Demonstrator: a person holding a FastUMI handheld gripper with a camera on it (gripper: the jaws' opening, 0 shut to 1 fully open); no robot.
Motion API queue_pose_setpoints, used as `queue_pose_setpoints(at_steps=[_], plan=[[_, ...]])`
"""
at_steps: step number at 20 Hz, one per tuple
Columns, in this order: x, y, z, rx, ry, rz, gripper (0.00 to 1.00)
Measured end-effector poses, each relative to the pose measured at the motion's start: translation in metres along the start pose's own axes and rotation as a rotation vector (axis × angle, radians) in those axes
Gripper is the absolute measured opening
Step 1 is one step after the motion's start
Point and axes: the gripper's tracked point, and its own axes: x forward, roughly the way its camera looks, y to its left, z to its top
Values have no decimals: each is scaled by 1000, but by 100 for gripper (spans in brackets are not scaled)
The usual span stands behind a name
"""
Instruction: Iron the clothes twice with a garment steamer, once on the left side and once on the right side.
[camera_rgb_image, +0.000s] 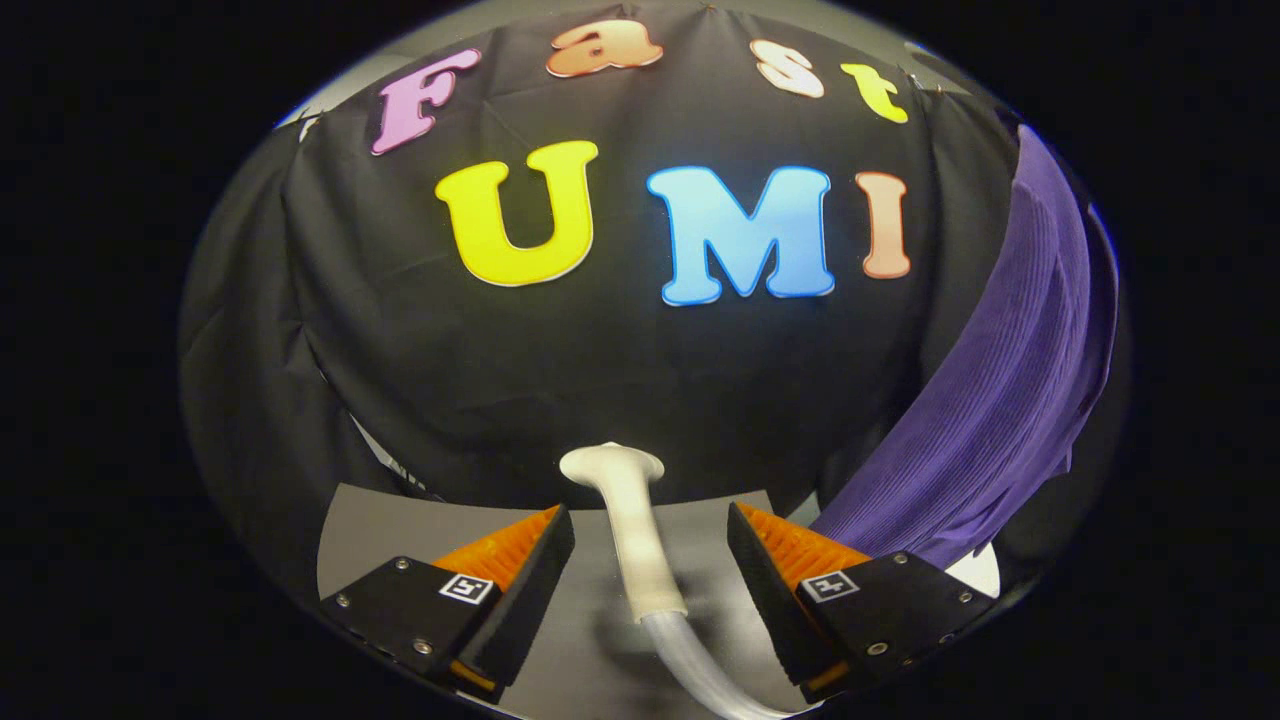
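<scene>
Cloth, plastic and ribbed pads

Between the wide-apart fingers of the gripper (650, 560), a matt white plastic steamer head (630, 520) joins a clear glossy hose (700, 670); ribbed purple knit garment (1000, 400) hangs to the right; finger (520, 590) pads look ridged orange.

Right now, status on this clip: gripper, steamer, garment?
Gripper open, fingers either side of the steamer handle, not touching. Steamer lying on the grey table, hose trailing back. Purple garment hanging beyond the right finger. Nothing in between.

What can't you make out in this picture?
- Steamer hose: runs off below the open claw; its other end is unseen.
- Purple garment: cut off at the side, so its shape and hanger are unclear.
- Steamer's face: turned away toward the cloth wall.
</scene>
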Motion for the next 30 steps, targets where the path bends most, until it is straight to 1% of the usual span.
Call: queue_pose_setpoints(at_steps=[3, 6, 8, 11, 12, 13, 14, 15, 16, 20, 23, 25, 28, 30], plan=[[40, 13, -19, 63, 87, 41, 95], [65, 18, -36, 45, 170, 39, 94], [72, 22, -43, 45, 189, 39, 92], [83, 19, -45, 36, 190, -3, 88], [84, 17, -45, 33, 189, -21, 83], [83, 15, -47, 22, 194, -38, 82], [82, 12, -46, -1, 184, -54, 74], [84, 13, -47, -28, 184, -56, 69], [86, 14, -48, -47, 177, -56, 61], [83, 15, -49, -92, 166, -40, 50], [81, 13, -49, -70, 131, -64, 41], [82, 13, -47, -84, 113, -76, 35], [77, 15, -48, -135, 91, -83, 33], [70, 18, -49, -144, 64, -77, 33]])
